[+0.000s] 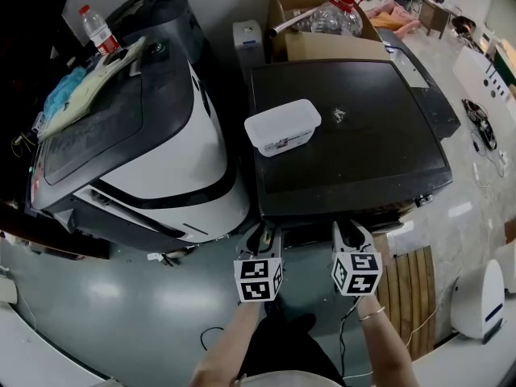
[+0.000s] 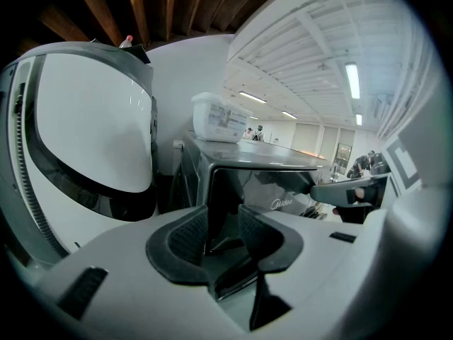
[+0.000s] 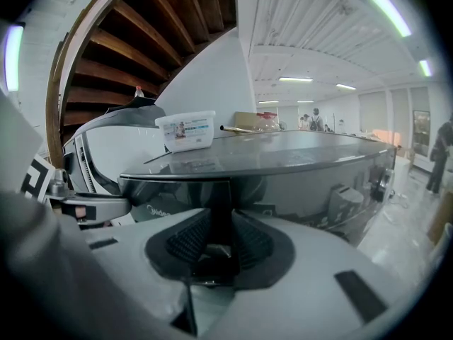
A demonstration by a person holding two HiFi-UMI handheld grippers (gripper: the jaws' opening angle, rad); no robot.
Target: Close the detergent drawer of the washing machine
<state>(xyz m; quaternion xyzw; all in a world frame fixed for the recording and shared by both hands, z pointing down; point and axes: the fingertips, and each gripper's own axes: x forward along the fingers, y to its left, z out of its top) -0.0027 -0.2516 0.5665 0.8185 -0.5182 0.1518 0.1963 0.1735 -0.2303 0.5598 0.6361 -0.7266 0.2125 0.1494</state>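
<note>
The dark grey washing machine fills the middle of the head view, and its glossy front faces both grippers. My left gripper sits at the front's upper left corner, where a dark panel shows. Its jaws stand open with nothing gripped. My right gripper is further right along the same front edge. A narrow dark gap shows between its pads, and I see nothing held there. How far the detergent drawer stands out is hidden from every view.
A white lidded plastic tub rests on the washer's top. Left of the washer stands a white and black machine with a bottle and cloths on it. Behind are an open cardboard box and a wooden slat mat on the floor at right.
</note>
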